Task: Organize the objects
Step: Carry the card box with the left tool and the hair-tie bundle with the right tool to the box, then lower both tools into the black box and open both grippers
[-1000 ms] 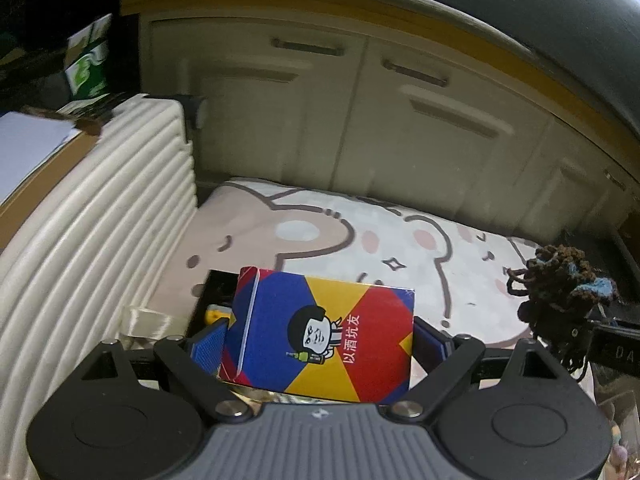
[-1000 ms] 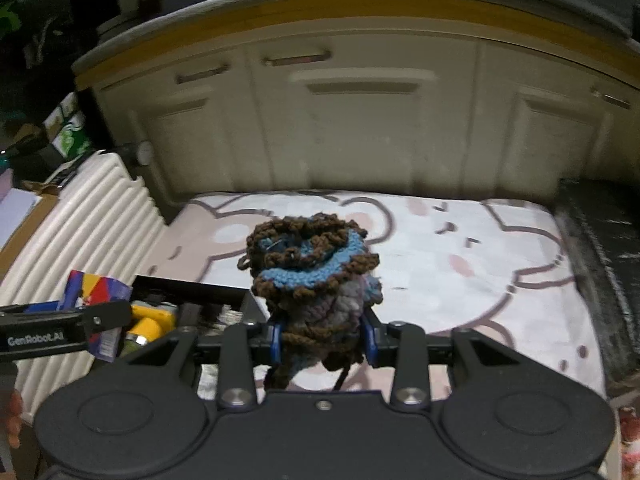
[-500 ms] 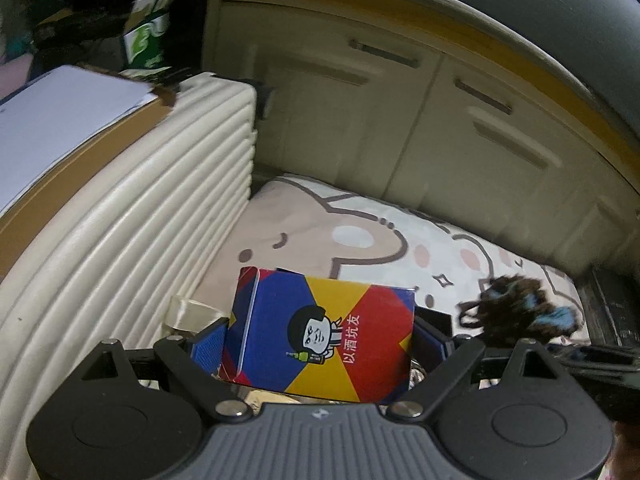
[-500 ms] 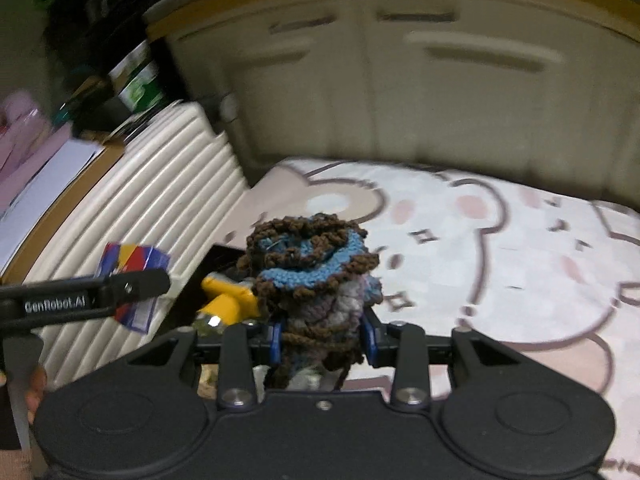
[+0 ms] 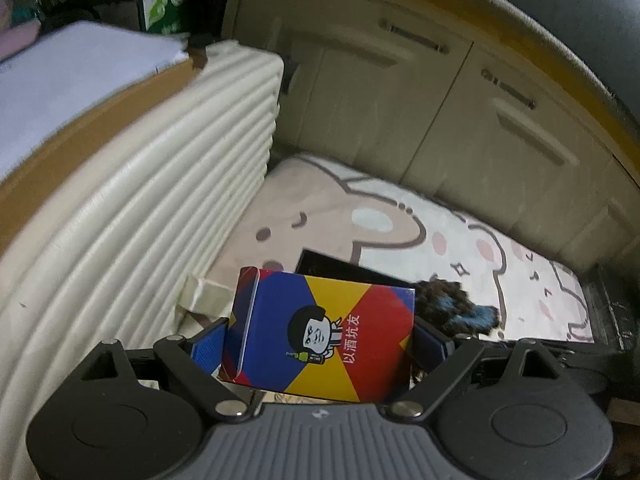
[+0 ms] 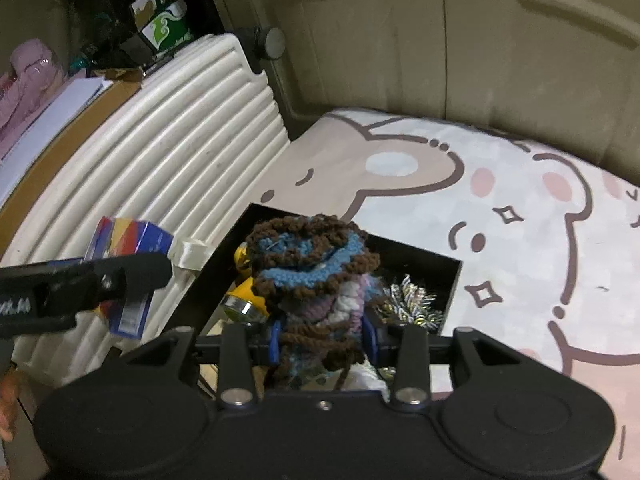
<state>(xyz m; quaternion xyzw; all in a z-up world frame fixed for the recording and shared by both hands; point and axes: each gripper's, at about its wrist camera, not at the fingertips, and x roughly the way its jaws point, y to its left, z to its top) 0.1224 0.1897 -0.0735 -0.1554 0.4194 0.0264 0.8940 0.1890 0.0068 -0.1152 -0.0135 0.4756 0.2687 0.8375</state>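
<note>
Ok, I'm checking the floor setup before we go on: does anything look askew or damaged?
Nothing looks spilled or damaged. The black tray sits skewed on the bear mat, corner toward the ribbed case. Brown yarn strands dangle loose from the crochet piece in the right gripper.

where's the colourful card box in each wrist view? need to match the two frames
Left wrist: the card box fills the lower centre, clamped between the left gripper fingers.
Right wrist: same box at the left edge, mid-height, partly hidden behind the left gripper's dark finger.
Shared landmark: the ribbed cream case, left of the box in both views.
</note>
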